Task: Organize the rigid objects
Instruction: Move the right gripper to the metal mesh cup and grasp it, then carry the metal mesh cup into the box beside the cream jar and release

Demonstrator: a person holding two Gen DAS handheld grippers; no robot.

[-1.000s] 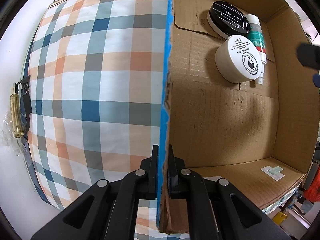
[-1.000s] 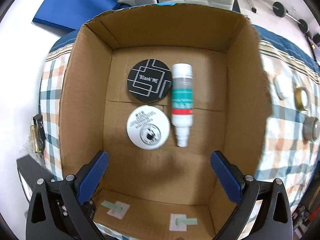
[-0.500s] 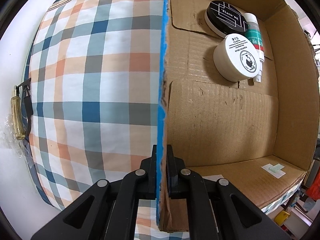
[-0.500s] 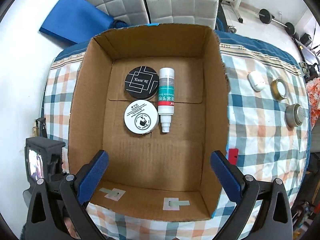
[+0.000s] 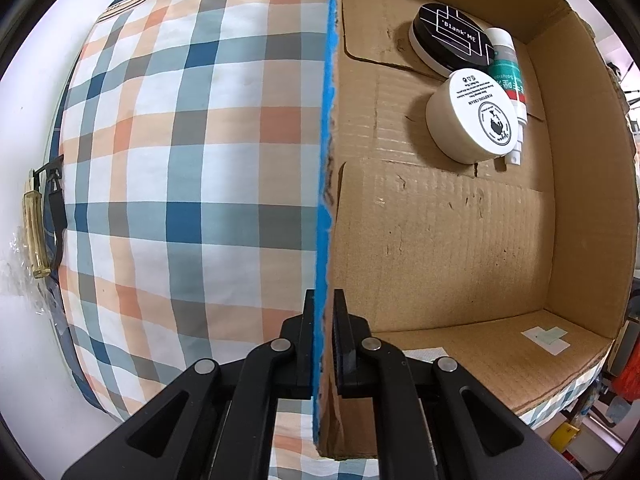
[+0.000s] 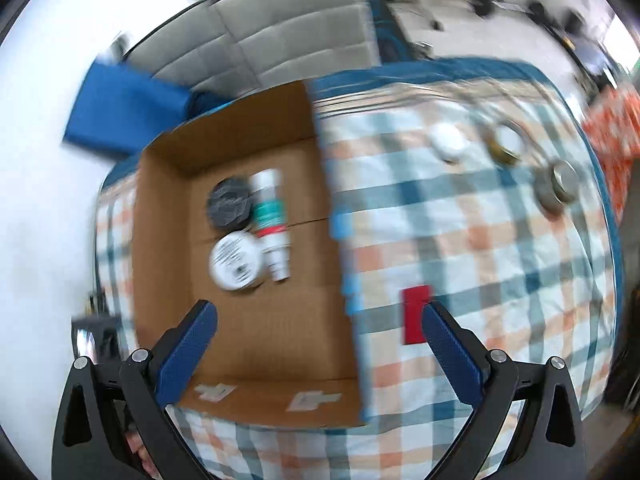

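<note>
The left gripper [image 5: 323, 320] points straight down, its black fingers [image 5: 307, 336] clamped on the left wall of an open cardboard box [image 5: 440, 240], one finger outside and one inside; a blue strip runs along that wall's top edge; the box sits on a checked cloth [image 5: 180, 160] of blue, orange and white. Inside the box, toward its far end, lie three things close together: a round black tin [image 5: 452, 36] with white lines and the words "Blank ME"; just nearer, a white cream jar [image 5: 468, 116], lid up, its small print too fine to read; at their right, a white tube with a green and red label [image 6: 270, 220], lying flat, its long axis along the box's length, narrow cap toward the near end. Right of the box, the right gripper [image 6: 320, 344] tilts steeply down, blue-padded fingers [image 6: 188, 344] spread wide and holding nothing; a red card [image 6: 416, 314] lies on the cloth just right of the box; farther right sit three blurred round things [image 6: 504, 144].
</note>
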